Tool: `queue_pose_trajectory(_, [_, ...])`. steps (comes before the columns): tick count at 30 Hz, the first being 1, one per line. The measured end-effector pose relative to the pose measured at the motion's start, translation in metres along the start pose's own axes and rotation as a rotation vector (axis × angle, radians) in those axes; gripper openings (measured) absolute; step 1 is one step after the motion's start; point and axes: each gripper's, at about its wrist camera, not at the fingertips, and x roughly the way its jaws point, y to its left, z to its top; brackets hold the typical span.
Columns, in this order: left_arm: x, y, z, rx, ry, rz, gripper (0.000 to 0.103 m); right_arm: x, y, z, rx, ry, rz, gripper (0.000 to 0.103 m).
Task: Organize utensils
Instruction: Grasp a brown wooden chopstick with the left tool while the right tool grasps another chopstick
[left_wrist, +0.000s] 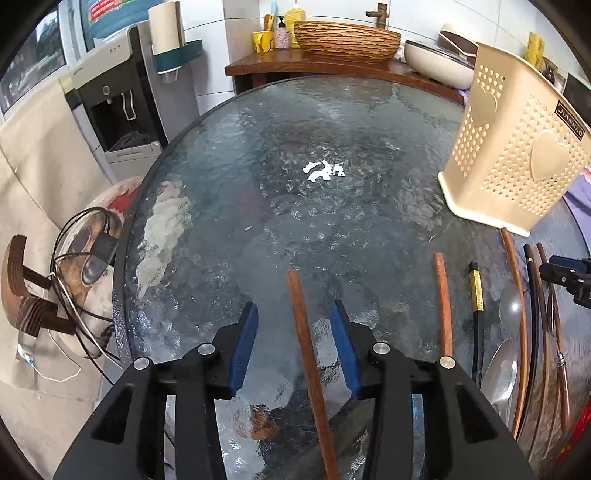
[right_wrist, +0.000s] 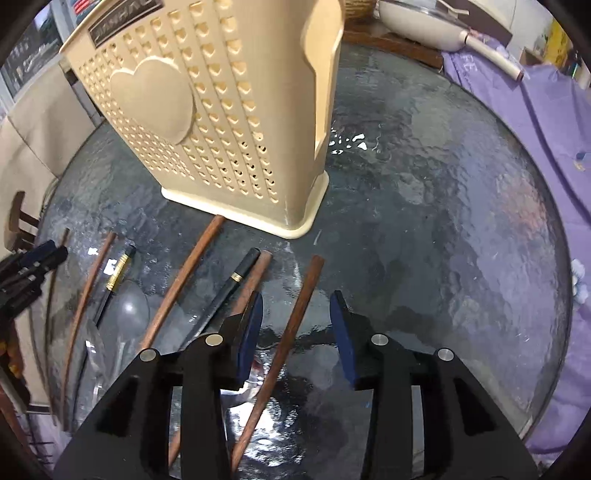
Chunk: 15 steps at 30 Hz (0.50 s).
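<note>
Left claw (left_wrist: 293, 325) stands half open around a chopstick (left_wrist: 306, 354) lying along its pointing line; right claw (right_wrist: 297, 314) likewise over its stick (right_wrist: 286, 339), untouched

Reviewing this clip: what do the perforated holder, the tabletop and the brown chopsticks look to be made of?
Holder: cream plastic by its look, matte, with moulded heart-shaped holes and a raised heart.
Tabletop: textured glass, rippled and glossy, with glare spots and things below showing through.
Brown chopsticks: probably wood, reddish-brown and dull; grain is too faint to confirm.
</note>
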Motion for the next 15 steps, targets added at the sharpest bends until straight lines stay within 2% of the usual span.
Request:
queue_pose_trajectory(4, [0.000, -0.002, 0.001, 0.004, 0.009, -0.003, 0.036, -0.001, 0.005, -0.007, -0.011, -0.002, -0.025, 0.038])
queue_pose_trajectory(6, [0.000, -0.005, 0.002, 0.011, 0.011, -0.003, 0.029, -0.002, 0.007, -0.009, -0.015, -0.004, -0.026, 0.032])
queue_pose_trajectory(8, [0.000, -0.011, 0.003, 0.031, 0.010, -0.005, 0.017, -0.003, 0.009, -0.011, -0.017, -0.009, -0.030, 0.018])
queue_pose_trajectory(10, [0.000, -0.018, 0.003, 0.051, 0.008, 0.007, 0.009, -0.003, 0.010, -0.013, -0.016, -0.013, -0.031, 0.013])
queue_pose_trajectory(15, [0.000, -0.034, 0.002, 0.089, -0.010, 0.061, 0.007, -0.004, 0.008, -0.014, -0.014, -0.041, -0.029, 0.012])
